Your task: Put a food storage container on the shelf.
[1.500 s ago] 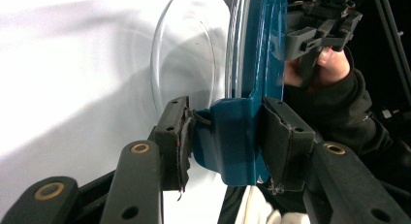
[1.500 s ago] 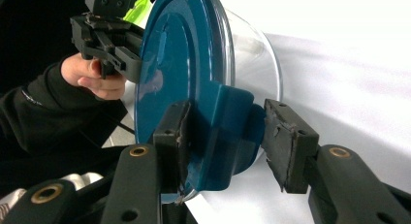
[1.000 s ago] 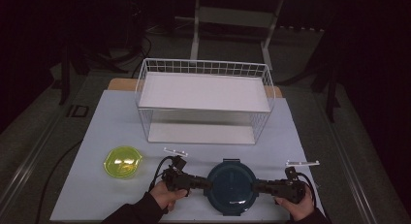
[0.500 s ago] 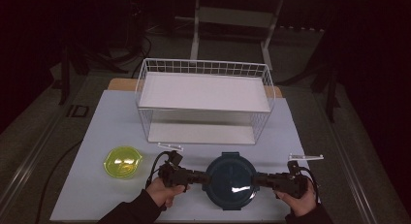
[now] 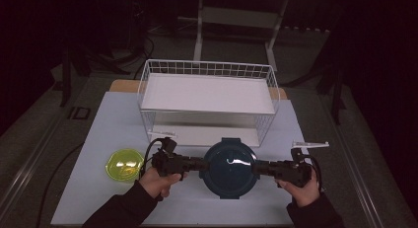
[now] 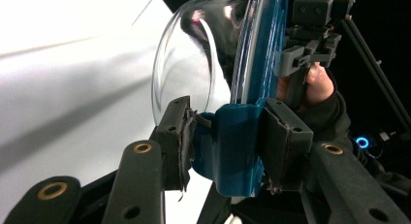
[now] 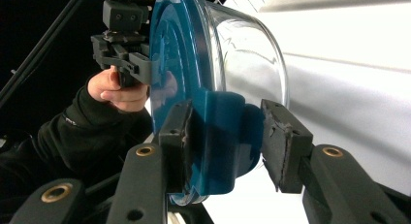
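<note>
A round clear glass bowl with a dark-blue clip lid (image 5: 229,167) is clenched by its side tabs — left gripper (image 5: 197,165), right gripper (image 5: 261,167) — apparently lifted; next, a level carry toward the white wire rack (image 5: 207,97).

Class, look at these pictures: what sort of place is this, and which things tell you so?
Probably a lab or studio set up for recording, not a home kitchen. A white-covered table stands in a dark room; cables trail over the floor; a metal stand rises behind the wire rack.
</note>
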The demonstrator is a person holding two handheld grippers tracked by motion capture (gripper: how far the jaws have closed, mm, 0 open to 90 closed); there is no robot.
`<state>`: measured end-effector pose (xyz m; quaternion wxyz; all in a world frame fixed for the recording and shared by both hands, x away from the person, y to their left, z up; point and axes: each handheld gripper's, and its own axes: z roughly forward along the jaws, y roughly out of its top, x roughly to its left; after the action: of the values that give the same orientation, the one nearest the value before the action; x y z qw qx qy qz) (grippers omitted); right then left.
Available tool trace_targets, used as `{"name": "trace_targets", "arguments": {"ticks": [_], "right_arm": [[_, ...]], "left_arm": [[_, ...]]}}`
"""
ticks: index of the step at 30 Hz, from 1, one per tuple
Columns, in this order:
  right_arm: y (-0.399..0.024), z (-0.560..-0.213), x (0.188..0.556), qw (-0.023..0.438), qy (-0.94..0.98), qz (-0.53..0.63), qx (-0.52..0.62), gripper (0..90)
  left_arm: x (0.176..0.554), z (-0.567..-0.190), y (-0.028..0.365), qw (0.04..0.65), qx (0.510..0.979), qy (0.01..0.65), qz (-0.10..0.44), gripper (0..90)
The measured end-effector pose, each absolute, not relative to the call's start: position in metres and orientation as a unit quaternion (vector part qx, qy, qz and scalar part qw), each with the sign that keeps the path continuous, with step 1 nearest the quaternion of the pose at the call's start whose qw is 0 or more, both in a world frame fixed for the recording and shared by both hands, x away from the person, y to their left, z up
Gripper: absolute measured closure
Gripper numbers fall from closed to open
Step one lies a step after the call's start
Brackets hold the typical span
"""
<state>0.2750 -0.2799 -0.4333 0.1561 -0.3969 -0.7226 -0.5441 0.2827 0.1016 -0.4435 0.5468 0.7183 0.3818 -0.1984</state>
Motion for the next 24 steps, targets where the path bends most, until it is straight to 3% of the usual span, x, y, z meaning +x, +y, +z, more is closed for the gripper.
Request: {"name": "trace_targets", "arguments": {"ticks": [24], "right_arm": [[-0.252, -0.358, 0.332, 0.135, -0.712, -0.586, -0.362, 57.9]], "left_arm": [[0.321, -0.366, 0.132, 0.587, 0.697, 0.385, -0.147, 56.9]]}}
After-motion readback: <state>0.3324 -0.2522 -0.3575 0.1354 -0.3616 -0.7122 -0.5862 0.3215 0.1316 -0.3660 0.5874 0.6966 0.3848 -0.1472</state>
